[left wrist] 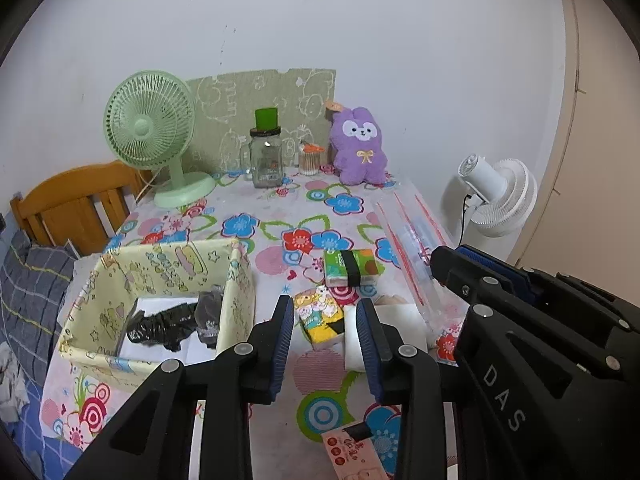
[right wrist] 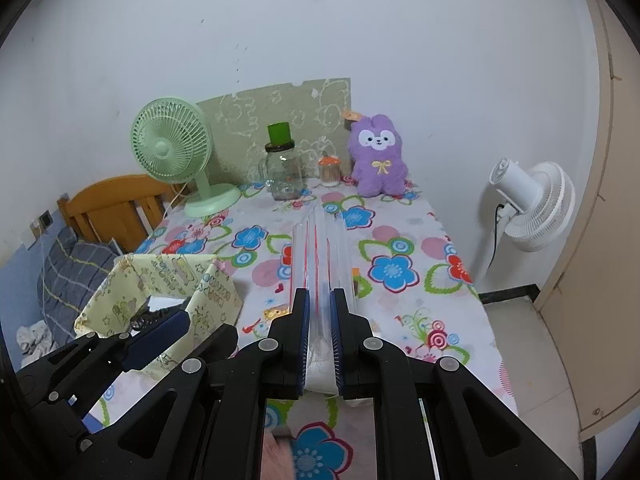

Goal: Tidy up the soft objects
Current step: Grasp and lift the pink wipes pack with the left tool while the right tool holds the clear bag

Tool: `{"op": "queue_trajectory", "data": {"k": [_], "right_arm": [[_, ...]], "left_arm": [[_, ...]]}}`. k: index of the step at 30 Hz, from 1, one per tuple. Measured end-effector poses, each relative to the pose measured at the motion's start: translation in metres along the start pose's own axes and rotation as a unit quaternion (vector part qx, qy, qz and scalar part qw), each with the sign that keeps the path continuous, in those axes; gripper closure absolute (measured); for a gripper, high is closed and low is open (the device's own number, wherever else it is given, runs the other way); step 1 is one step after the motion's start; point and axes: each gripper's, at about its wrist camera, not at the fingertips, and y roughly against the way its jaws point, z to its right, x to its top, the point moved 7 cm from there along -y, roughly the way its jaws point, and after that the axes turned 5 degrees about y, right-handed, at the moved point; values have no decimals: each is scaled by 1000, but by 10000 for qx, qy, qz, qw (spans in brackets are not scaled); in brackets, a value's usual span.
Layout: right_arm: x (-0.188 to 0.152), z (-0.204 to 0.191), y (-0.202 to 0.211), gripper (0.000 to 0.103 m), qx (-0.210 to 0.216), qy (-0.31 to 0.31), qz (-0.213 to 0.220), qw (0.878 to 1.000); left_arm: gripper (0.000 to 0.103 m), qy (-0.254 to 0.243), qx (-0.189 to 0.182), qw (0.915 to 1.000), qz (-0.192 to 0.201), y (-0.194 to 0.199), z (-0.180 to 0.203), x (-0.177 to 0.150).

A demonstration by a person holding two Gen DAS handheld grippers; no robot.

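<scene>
My right gripper (right wrist: 320, 312) is pinched shut on a clear plastic zip bag with red seal lines (right wrist: 318, 240), which stretches away over the flowered tablecloth (right wrist: 400, 240). My left gripper (left wrist: 324, 344) looks empty, its fingers at their narrowest with a gap between them, above a yellow cartoon tissue pack (left wrist: 320, 316). Black soft items, possibly socks (left wrist: 168, 326), lie in the pale yellow fabric box (left wrist: 236, 304).
</scene>
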Motion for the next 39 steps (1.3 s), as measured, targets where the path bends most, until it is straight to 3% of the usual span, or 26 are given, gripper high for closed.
{"op": "queue_trajectory", "data": {"k": [8,10,16,24,39], "right_arm": [[-19,2,-16,89,24,-65,-232,9997],[-25,3,-19,89,49,-93,-291,9995],[-38,5,-25,90,79,-90,-332,9994],[-59,8,-27,90,144,-70,-352,9993],[-107,21,-28,90,139,18,-505,9986]], "left_arm": [[61,-8,-102,9995,-308,-18,3,-20],[49,6,-136,9992,-369,-21,4,-25],[38,68,-144,9990,-426,-27,8,-38],[31,215,105,9988,-426,-27,8,-61],[31,384,469,9971,-464,-34,17,-109]]}}
